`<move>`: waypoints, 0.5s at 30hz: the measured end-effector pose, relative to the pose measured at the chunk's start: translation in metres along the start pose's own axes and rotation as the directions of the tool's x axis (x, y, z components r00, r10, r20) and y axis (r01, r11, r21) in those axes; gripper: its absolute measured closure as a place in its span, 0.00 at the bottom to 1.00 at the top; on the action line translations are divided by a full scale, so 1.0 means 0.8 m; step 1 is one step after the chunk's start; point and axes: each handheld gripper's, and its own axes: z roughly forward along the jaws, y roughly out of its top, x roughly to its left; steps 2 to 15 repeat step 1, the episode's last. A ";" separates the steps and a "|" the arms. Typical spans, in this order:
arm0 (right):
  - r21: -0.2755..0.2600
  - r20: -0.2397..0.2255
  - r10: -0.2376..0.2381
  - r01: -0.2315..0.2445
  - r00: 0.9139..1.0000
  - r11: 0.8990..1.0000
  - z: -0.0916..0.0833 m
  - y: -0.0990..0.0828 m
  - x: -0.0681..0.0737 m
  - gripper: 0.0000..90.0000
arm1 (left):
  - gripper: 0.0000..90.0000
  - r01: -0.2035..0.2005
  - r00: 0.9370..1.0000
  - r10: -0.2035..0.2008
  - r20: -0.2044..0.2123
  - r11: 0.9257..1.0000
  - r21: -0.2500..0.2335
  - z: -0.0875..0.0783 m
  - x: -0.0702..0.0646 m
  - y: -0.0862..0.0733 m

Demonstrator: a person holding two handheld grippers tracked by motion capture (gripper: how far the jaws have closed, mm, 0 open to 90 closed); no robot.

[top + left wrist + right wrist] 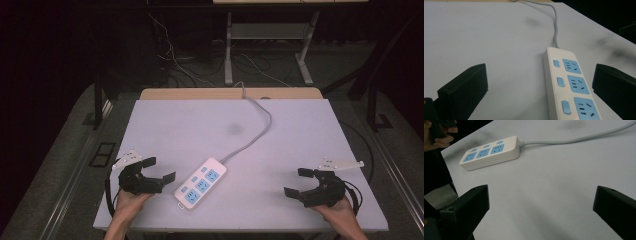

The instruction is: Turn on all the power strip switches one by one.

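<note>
A white power strip [201, 183] with three blue sockets and blue buttons lies flat near the front of the pale table [190, 125], and its grey cable [260, 132] runs off over the far edge. My left gripper [160, 169] rests low just left of the strip, open, with nothing between its jaws. In the left gripper view the power strip [570, 85] lies ahead, close to the right jaw of the left gripper [539, 75]. My right gripper [296, 182] stands open at the front right, well apart from the strip. The right gripper view shows the power strip [490, 152] far off to the left of the right gripper [541, 197].
A faint dark smudge [233, 129] marks the middle of the table. Beyond the far edge runs a wooden strip [230, 93], and behind it stand metal desk legs [229, 50] among loose floor cables. Dark floor surrounds the table on both sides.
</note>
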 end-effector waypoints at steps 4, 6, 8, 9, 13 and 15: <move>-0.001 -0.001 0.000 0.000 1.000 1.000 0.000 0.000 0.000 0.00 | 0.00 -0.006 1.000 0.006 0.001 1.000 0.007 0.001 -0.001 0.000; -0.001 -0.001 0.000 0.000 1.000 1.000 0.000 0.000 0.000 0.00 | 0.00 -0.006 1.000 0.006 0.001 1.000 0.007 0.001 -0.001 0.000; -0.001 -0.001 0.000 0.000 1.000 1.000 0.000 0.000 0.000 0.00 | 0.00 -0.006 1.000 0.006 0.001 1.000 0.007 0.001 -0.001 0.000; -0.001 -0.001 0.000 0.000 1.000 1.000 0.000 0.000 0.000 0.00 | 0.00 -0.006 1.000 0.006 0.001 1.000 0.007 0.001 -0.001 0.000; -0.001 -0.001 0.000 0.000 1.000 1.000 0.000 0.000 0.000 0.00 | 0.00 -0.006 1.000 0.006 0.001 1.000 0.007 0.001 -0.001 0.000; -0.001 -0.001 0.000 0.000 1.000 1.000 0.000 0.000 0.000 0.00 | 0.00 -0.006 1.000 0.006 0.001 1.000 0.007 0.001 -0.001 0.000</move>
